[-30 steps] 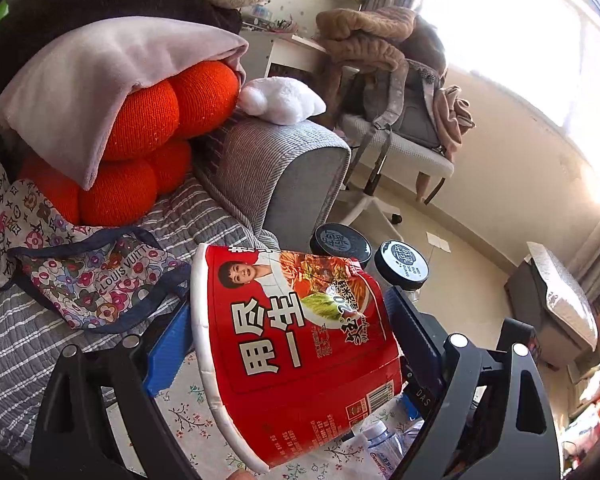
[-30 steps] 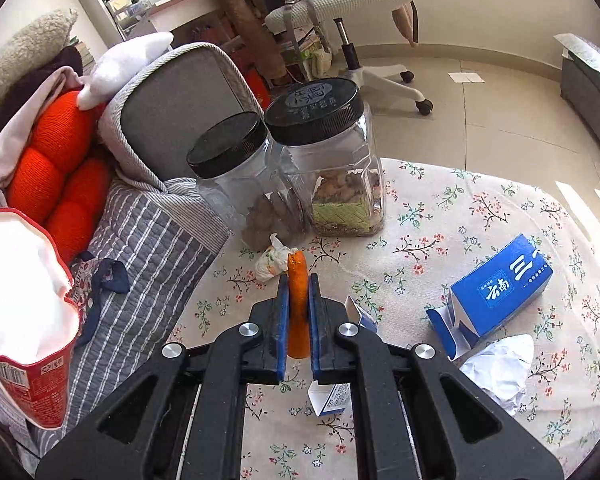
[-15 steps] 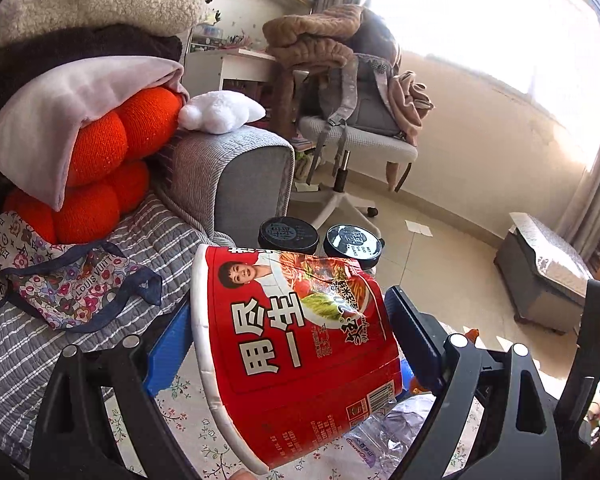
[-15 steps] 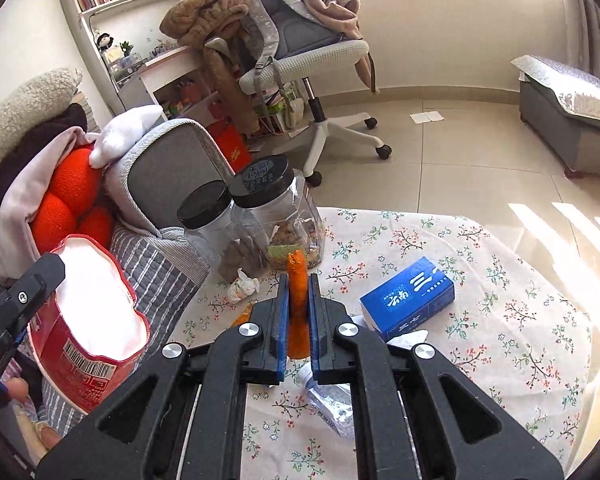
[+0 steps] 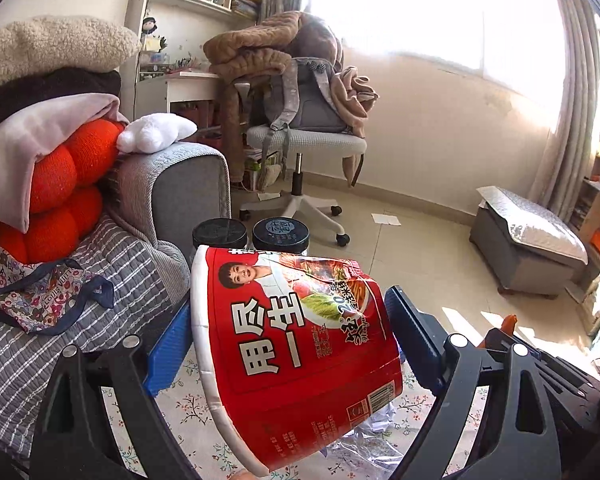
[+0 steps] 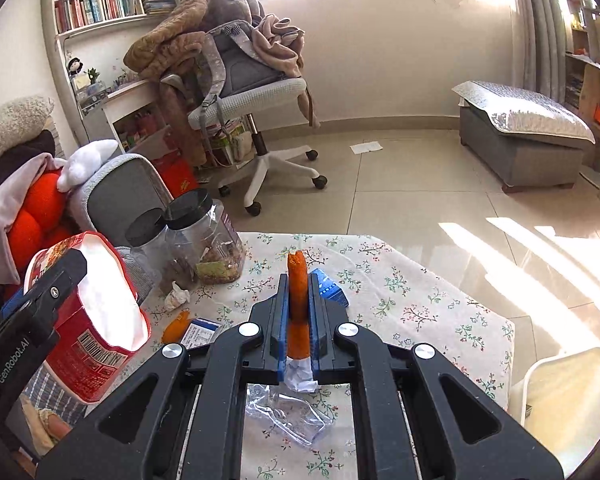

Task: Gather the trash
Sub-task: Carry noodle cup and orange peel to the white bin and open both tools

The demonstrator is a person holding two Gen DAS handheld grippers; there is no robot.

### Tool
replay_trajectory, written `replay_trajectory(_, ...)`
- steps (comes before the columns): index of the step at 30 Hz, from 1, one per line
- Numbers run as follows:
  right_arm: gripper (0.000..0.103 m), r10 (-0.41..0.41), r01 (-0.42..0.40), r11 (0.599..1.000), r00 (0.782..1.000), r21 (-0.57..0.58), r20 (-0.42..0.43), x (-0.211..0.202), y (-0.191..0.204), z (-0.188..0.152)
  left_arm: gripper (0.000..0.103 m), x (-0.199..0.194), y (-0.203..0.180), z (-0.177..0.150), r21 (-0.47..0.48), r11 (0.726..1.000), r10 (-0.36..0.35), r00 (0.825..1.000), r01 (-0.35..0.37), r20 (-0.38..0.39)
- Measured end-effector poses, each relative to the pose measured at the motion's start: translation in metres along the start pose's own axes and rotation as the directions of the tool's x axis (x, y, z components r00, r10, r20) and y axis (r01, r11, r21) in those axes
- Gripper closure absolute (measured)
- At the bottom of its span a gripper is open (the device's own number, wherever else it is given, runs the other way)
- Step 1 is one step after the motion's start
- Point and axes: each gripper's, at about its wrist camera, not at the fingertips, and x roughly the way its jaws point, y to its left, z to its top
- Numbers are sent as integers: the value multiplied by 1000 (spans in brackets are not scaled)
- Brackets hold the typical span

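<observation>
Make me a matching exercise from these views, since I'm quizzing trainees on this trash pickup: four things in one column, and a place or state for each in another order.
Things:
1. red noodle cup
2. orange peel
3. crushed bottle
4. two jars

Places or states:
A. flat on the floral cloth, below the right gripper
B. pinched in the shut right gripper
C. standing at the table edge by the sofa arm
D. clamped sideways in the left gripper

Pairs: 1-D, 2-B, 3-A, 4-C
</observation>
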Motion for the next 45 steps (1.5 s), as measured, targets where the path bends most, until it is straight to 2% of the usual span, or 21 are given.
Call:
replay_trajectory(9,95,-94,94,995,995,37,18,-28,-57,-7,15,-7,-47,-9,53,996,-71,997,71,5)
replay_trajectory(16,95,-194,192,980,981,57,24,-53,-103,-15,15,-15,-79,-16,88,989,-119,993,118,7)
replay_trajectory(23,95,-320,320,943,947,97,-12,-82,-168,-30,15,-28,-114,-28,147,976,-167,986,163,11)
replay_trajectory(26,95,-372,376,918,926,128,-56,-89,-198,-41,15,-33,-129,-34,178,967,-185,983,181,6)
replay_trajectory(30,95,-401,417,892,908,174,-119,-96,-229,-57,15,-39,-153,-45,225,952,-213,977,208,-4)
replay_trajectory(32,84,-421,440,883,896,165,-141,-102,-236,-66,15,-43,-166,-52,254,941,-229,973,224,-8)
replay_trajectory(33,75,-426,446,878,893,173,-141,-106,-240,-69,15,-46,-173,-55,268,935,-239,971,233,-11)
replay_trajectory(34,59,-434,454,871,891,189,-135,-110,-244,-71,15,-48,-180,-59,281,928,-251,968,245,-14)
replay_trajectory(35,54,-448,465,862,885,205,-123,-117,-249,-73,15,-50,-187,-62,293,920,-265,964,259,-19)
replay_trajectory(37,45,-495,502,838,865,216,-88,-130,-257,-73,15,-54,-201,-67,312,907,-290,957,284,-30)
replay_trajectory(38,40,-528,529,820,846,218,-67,-138,-262,-73,15,-55,-208,-70,318,901,-300,953,296,-36)
replay_trajectory(40,24,-596,587,777,802,230,-34,-150,-270,-74,15,-59,-225,-74,325,889,-325,945,323,-49)
replay_trajectory(43,10,-693,669,700,721,250,12,-166,-280,-75,15,-66,-251,-78,325,863,-383,920,388,-81)
replay_trajectory(45,8,-735,704,661,677,259,36,-175,-286,-76,15,-70,-267,-82,323,847,-413,905,423,-100)
